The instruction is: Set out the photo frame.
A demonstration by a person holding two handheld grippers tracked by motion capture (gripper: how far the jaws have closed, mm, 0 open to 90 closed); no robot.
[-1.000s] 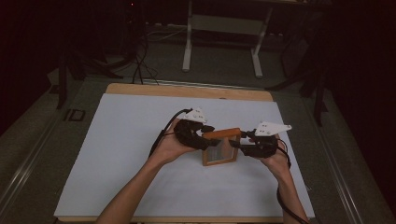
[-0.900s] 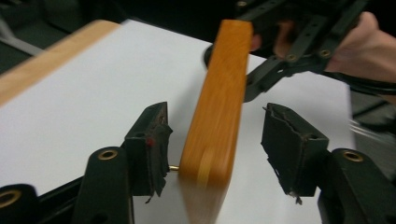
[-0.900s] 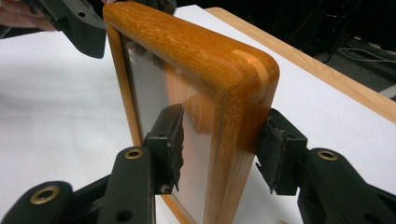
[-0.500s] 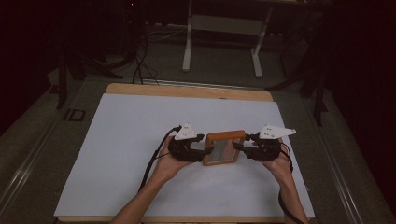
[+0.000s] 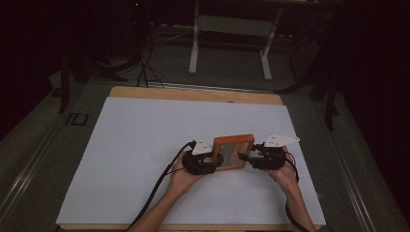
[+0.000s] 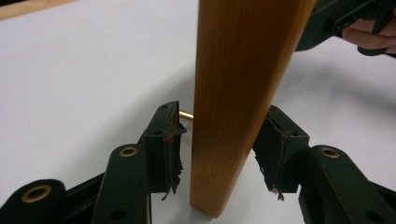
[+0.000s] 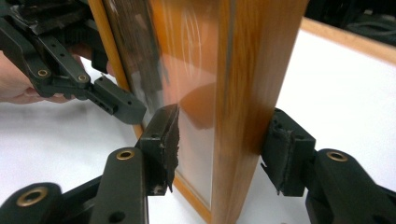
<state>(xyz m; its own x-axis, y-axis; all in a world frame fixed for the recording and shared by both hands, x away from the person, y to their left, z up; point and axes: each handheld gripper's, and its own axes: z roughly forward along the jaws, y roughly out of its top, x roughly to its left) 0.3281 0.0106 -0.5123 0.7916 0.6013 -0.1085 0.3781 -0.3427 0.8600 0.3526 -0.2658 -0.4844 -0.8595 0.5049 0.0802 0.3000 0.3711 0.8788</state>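
Toward the front edge of the white worktop [image 5: 145, 145], right of its middle, a wooden picture frame [image 5: 233, 153] with a glass pane stands up off the surface, its face toward the person. It sits between the two hands, and neither is the nearer. The left gripper [image 5: 217, 162] straddles its left rail and the right gripper [image 5: 244, 157] its right rail, so each rail runs upward across the jaws that straddle it. The frame's long axis lies across the line between the hands.

The coming move probably turns on that upright rail: if the jaws let go, the frame stands only on its thin lower edge.

In the left gripper view the rail [image 6: 238, 93] rises between the jaws of the left gripper [image 6: 219, 154], which have just been closing. A slit of white still shows between one pad and the wood, so they are not clamped. In the right gripper view the right gripper [image 7: 219, 149] has one pad before the glass [image 7: 191, 70] and one behind the wood. Its jaws have just been opening, and I cannot tell whether they press.

The high view gives the frame's place on the worktop. The left gripper view adds the rail's foot at the surface and a small brass fitting [image 6: 187, 115] behind it. The right gripper view shows the far gripper [image 7: 116, 105] at the opposite rail.
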